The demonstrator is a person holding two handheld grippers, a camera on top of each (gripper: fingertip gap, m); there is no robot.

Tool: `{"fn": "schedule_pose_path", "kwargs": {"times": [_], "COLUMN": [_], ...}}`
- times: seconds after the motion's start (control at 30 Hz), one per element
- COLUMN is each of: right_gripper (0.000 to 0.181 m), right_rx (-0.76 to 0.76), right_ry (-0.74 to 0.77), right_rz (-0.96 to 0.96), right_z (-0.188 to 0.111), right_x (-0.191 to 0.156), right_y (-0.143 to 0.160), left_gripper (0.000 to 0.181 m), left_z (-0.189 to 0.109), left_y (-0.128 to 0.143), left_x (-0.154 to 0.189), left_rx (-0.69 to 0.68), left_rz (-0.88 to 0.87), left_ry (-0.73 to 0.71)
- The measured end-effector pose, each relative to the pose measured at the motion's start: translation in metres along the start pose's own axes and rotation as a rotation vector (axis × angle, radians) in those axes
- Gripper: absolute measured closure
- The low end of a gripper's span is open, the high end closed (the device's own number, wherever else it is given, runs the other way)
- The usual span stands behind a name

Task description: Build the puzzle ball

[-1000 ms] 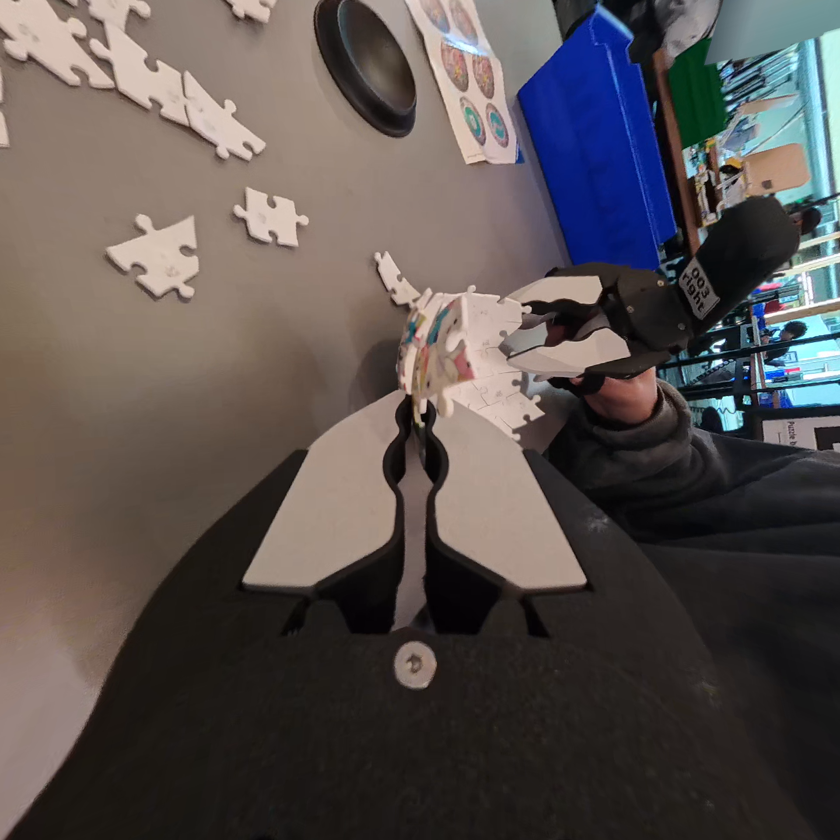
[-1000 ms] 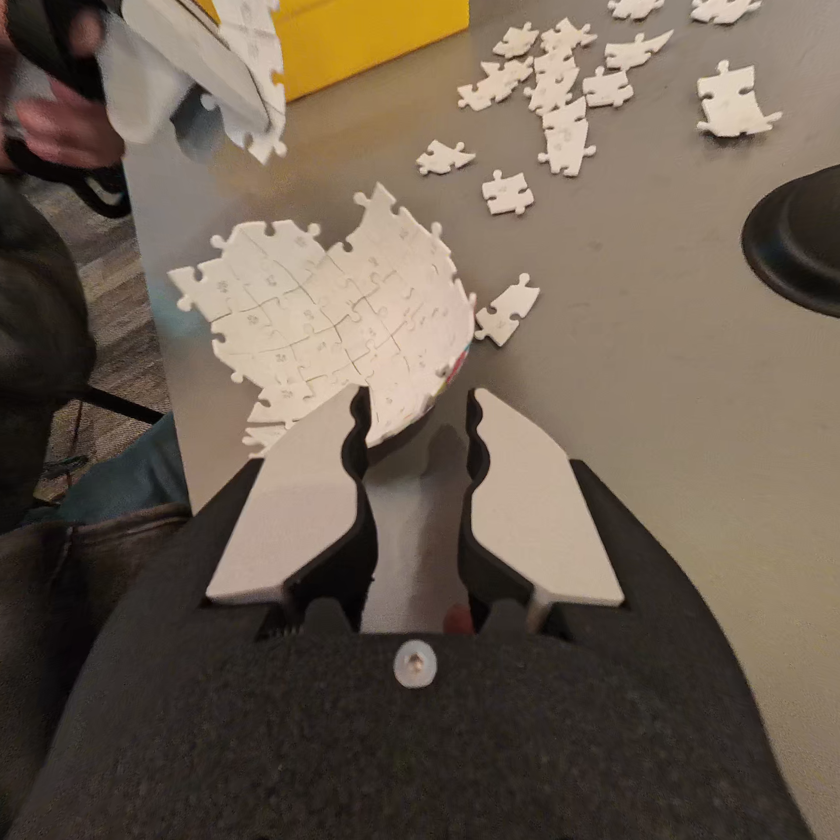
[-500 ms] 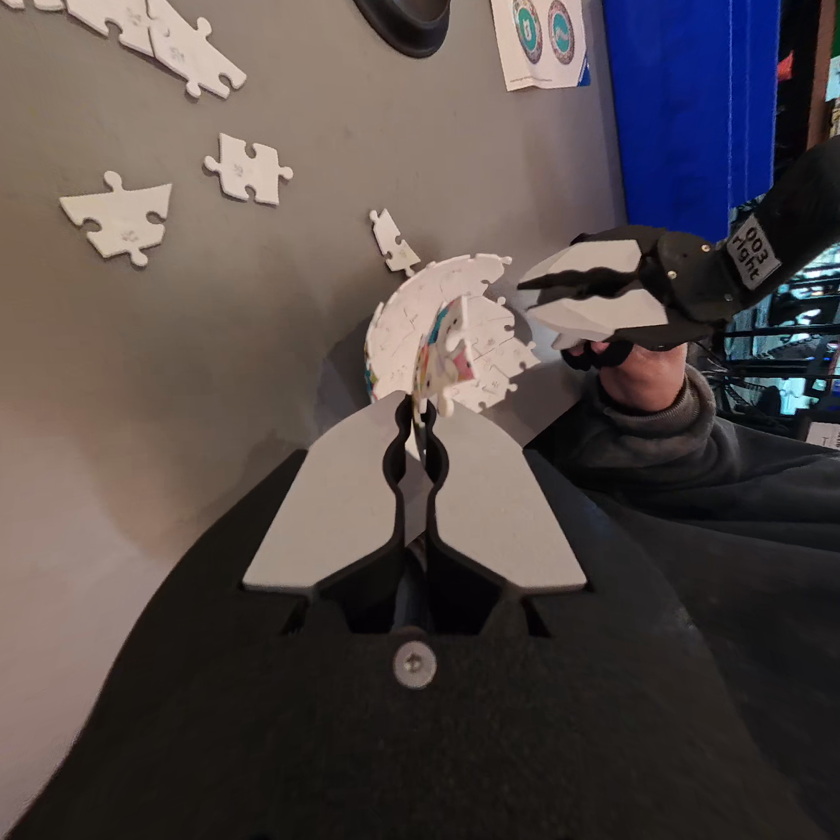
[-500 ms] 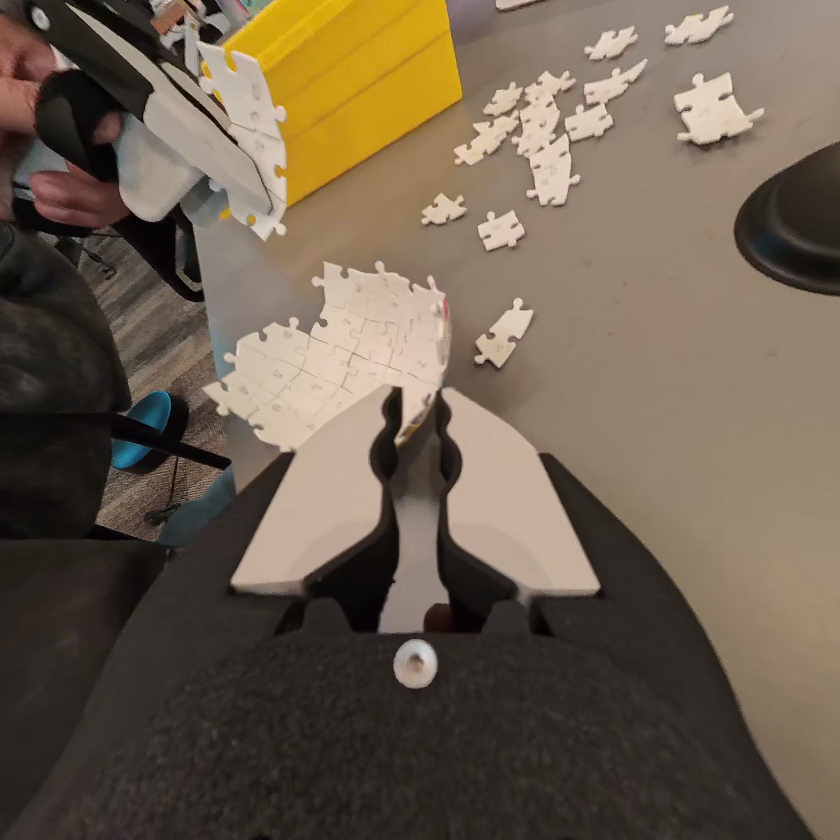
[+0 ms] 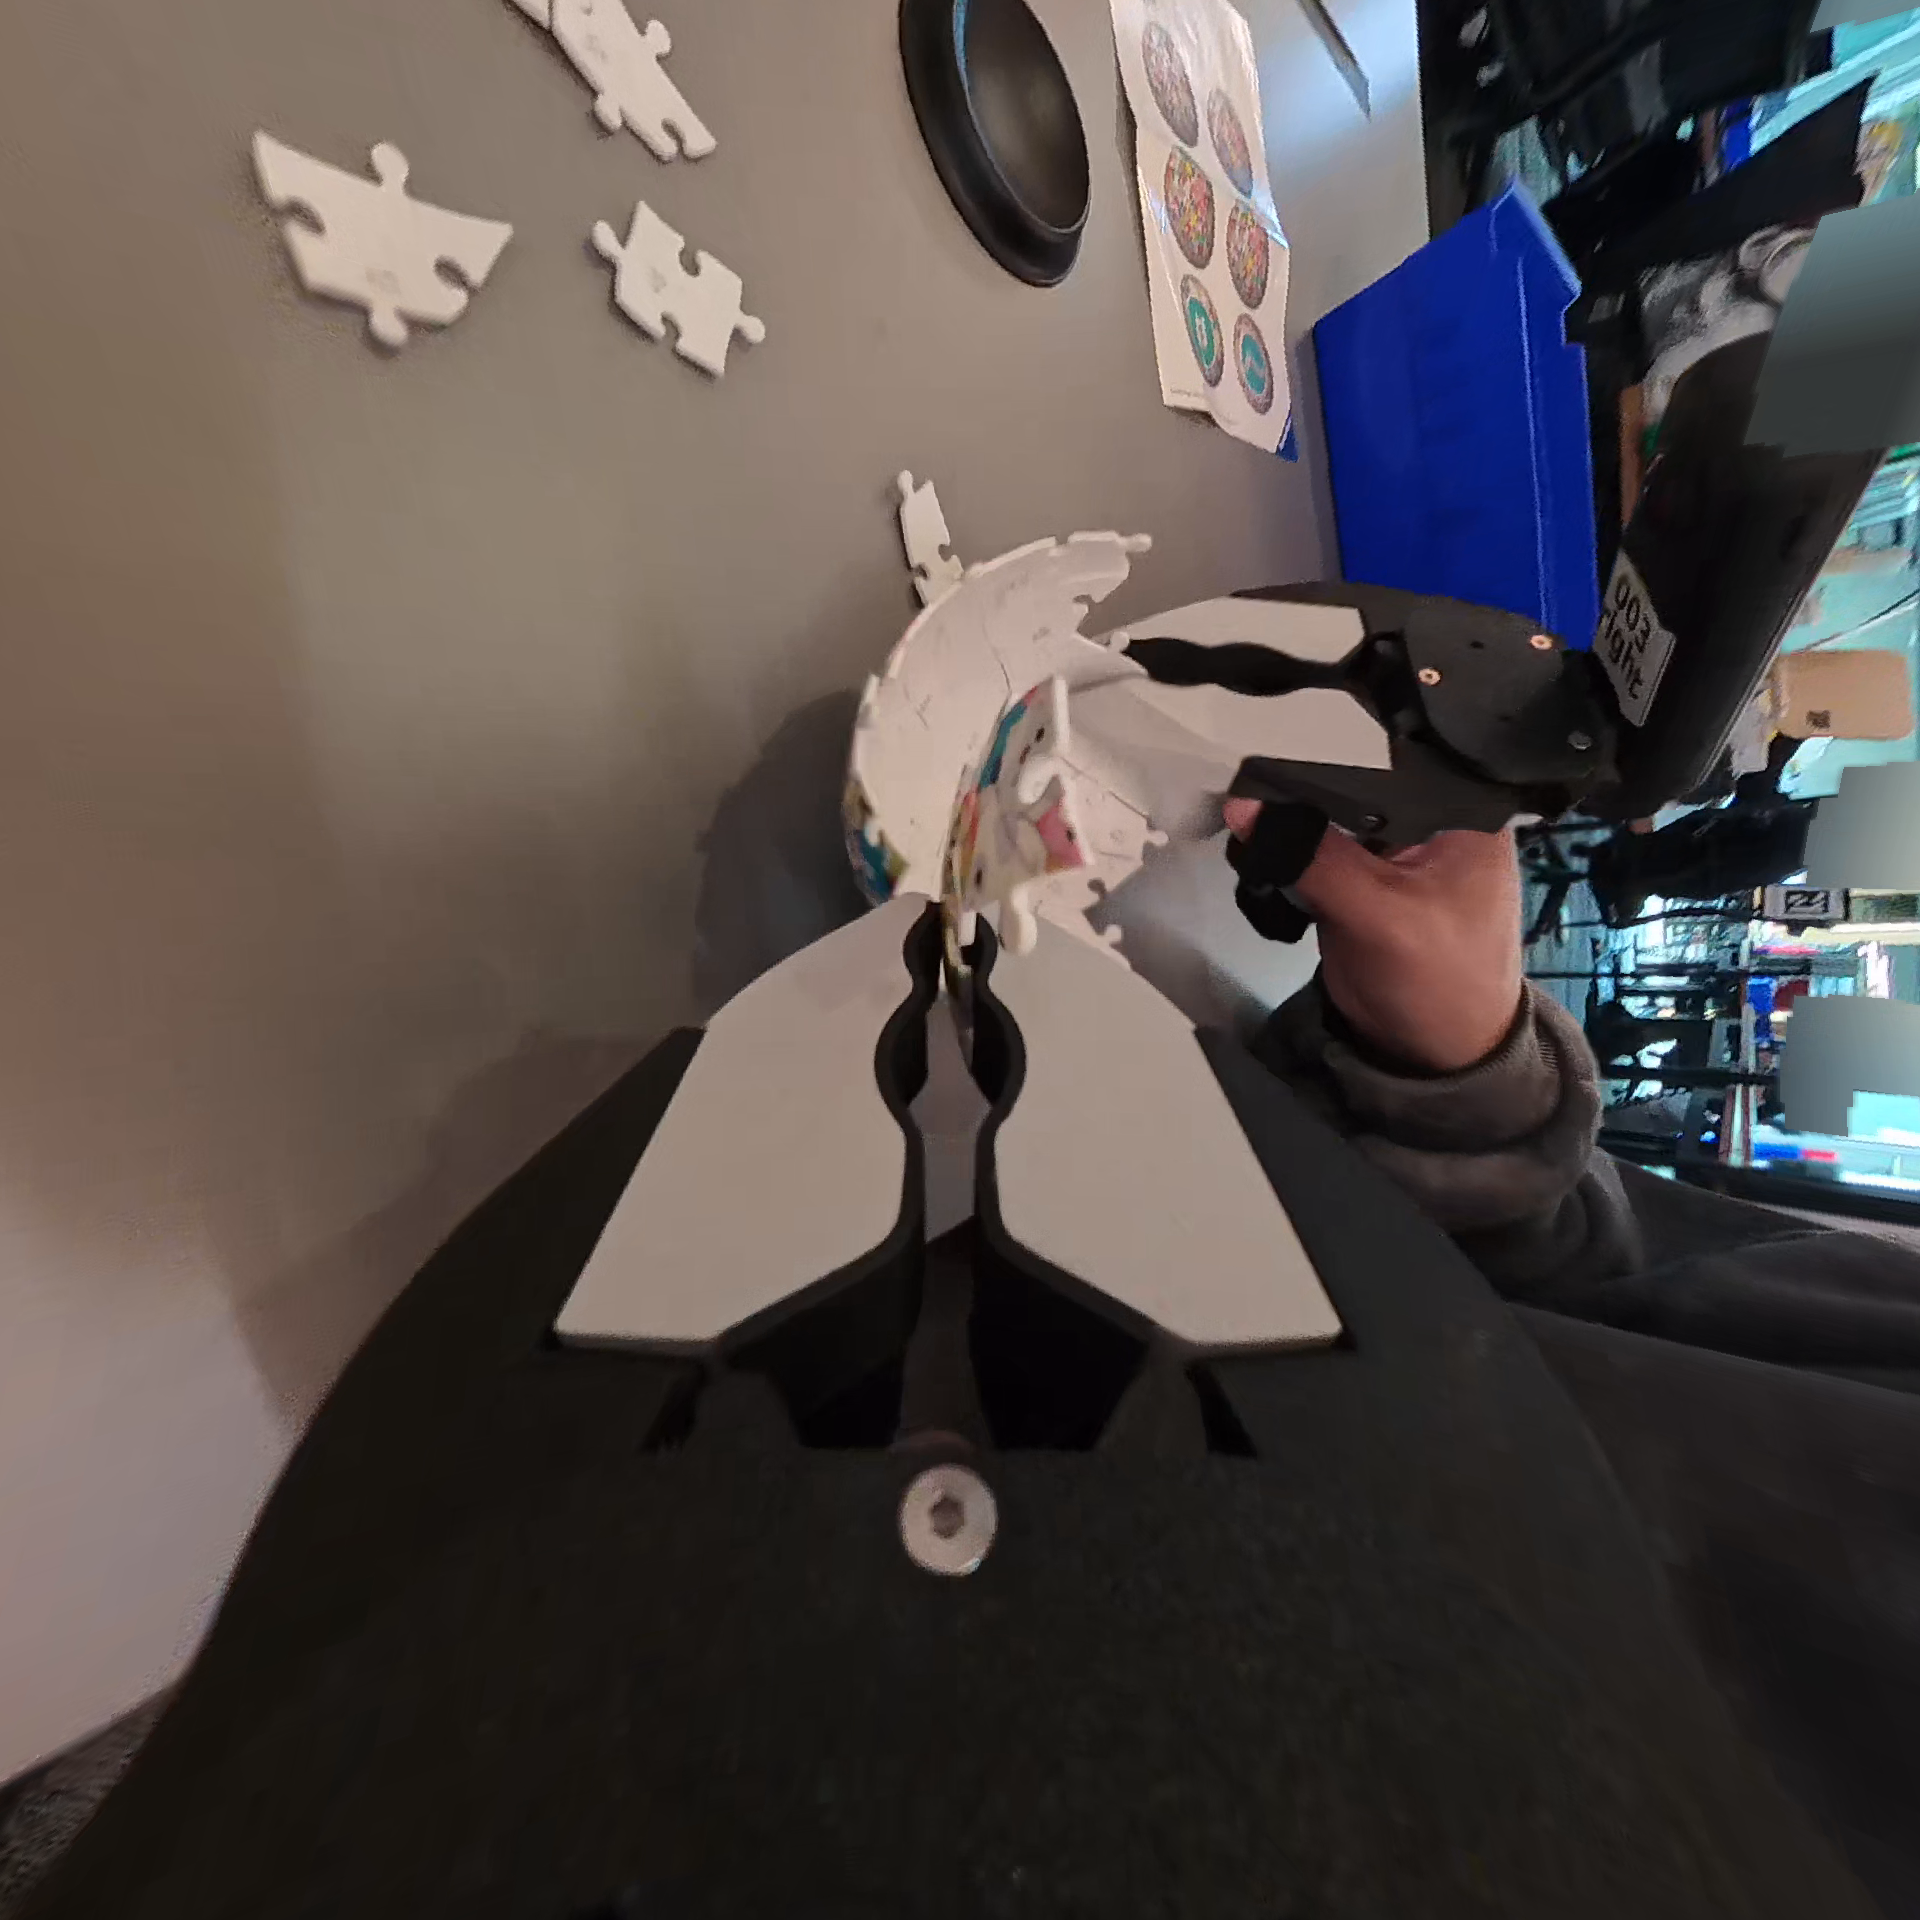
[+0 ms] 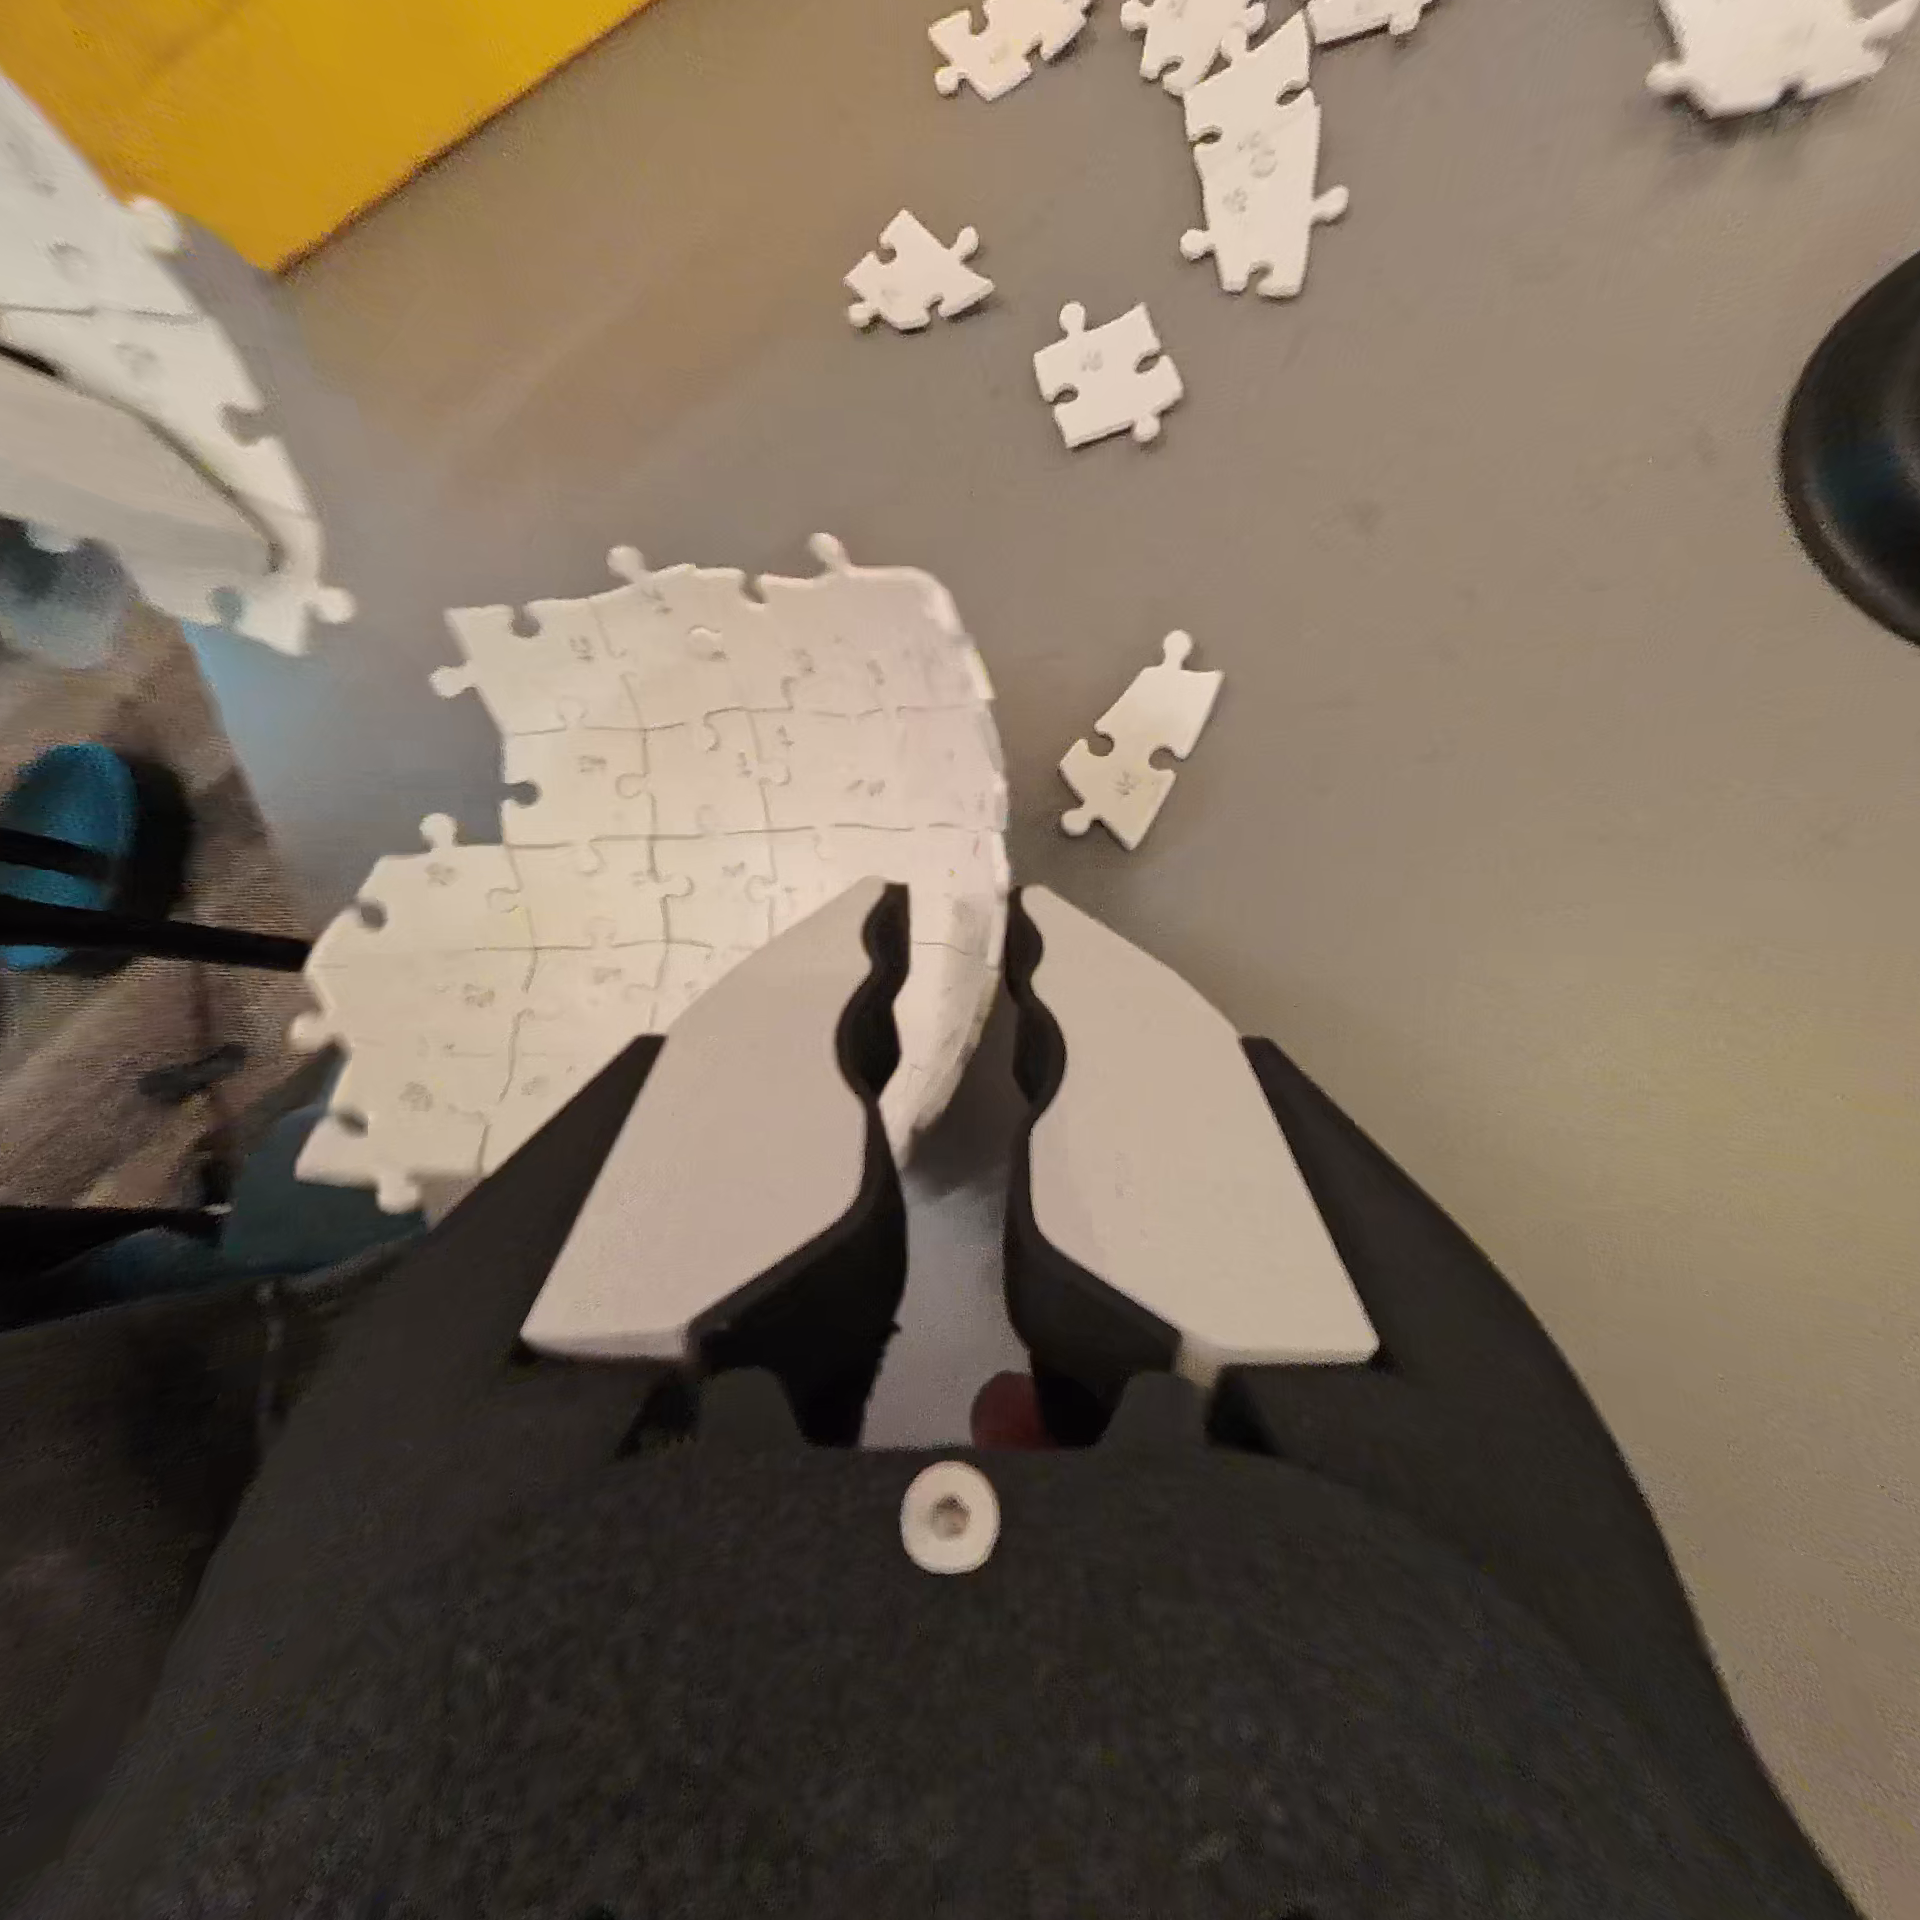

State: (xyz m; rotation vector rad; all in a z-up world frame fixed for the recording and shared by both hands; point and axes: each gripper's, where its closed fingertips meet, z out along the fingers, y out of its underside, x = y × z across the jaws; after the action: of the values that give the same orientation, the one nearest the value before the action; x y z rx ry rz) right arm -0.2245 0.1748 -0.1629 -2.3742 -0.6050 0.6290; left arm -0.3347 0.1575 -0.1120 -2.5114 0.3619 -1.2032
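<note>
Right wrist view shows the curved shell of joined puzzle pieces [image 6: 717, 831], a partly built section of the ball, white and numbered on its inner face, sitting at the near edge of the grey table [image 6: 1455, 727]. The right gripper [image 6: 956, 904] straddles the shell's right rim: its two pale fingers stand narrowly apart with the rim between them, but whether the pads actually press on it cannot be told through the blur.

From the left wrist view, the left gripper [image 5: 961, 930] has its fingers drawn nearly together on a smaller cluster of pieces [image 5: 1013, 821] whose printed side shows pink, blue and yellow. That cluster is held edge-on right against the shell [image 5: 935, 748], inside its curve; the right gripper [image 5: 1132, 675] reaches in from the other side, carried by a hand [image 5: 1403, 935] in a grey sleeve.

A single loose piece [image 6: 1138, 743] lies just beside the shell on the table, and more white pieces [image 6: 1107, 376] lie scattered farther off. A black round stand [image 5: 997, 135] sits beyond them next to a printed sheet [image 5: 1216, 218] with coloured circles. A blue bin [image 5: 1455, 416] stands past the sheet, and a yellow bin [image 6: 291, 94] at the table's opposite end.
</note>
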Motion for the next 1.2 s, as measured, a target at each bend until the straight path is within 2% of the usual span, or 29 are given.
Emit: {"fn": "schedule_pose_path", "kwargs": {"times": [0.07, 0.2, 0.33, 0.43, 0.7, 0.83, 1.03, 1.2], "right_gripper": [0.176, 0.178, 0.178, 0.178, 0.178, 0.178, 0.178, 0.178], "right_rx": [0.009, 0.027, 0.029, 0.024, 0.016, -0.013, -0.040, -0.070], "right_ry": [0.060, 0.112, 0.191, 0.233, 0.297, 0.363, 0.387, 0.436], "right_rz": [-0.055, -0.108, -0.205, -0.252, -0.245, -0.279, -0.280, -0.378], "right_z": [0.001, -0.001, -0.008, -0.016, -0.028, -0.038, -0.039, -0.041], "right_x": [0.001, -0.004, -0.005, -0.003, 0.008, 0.013, 0.015, 0.007], "right_y": [-0.004, -0.013, -0.020, -0.023, -0.019, -0.020, -0.019, -0.033], "left_gripper": [0.179, 0.179, 0.179, 0.179, 0.179, 0.179, 0.179, 0.179], "left_z": [-0.007, -0.013, -0.004, 0.011, 0.053, 0.055, 0.058, 0.063], "left_y": [0.010, 0.030, 0.047, 0.043, 0.038, 0.040, 0.044, 0.045], "left_x": [-0.001, 0.002, 0.008, 0.007, 0.008, 0.005, 0.002, 0.000], "left_rx": [0.016, 0.059, 0.095, 0.139, 0.201, 0.238, 0.280, 0.325], "left_rz": [-0.029, -0.127, -0.229, -0.290, -0.341, -0.375, -0.432, -0.484], "left_ry": [0.005, 0.064, 0.130, 0.171, 0.155, 0.139, 0.127, 0.126]}}
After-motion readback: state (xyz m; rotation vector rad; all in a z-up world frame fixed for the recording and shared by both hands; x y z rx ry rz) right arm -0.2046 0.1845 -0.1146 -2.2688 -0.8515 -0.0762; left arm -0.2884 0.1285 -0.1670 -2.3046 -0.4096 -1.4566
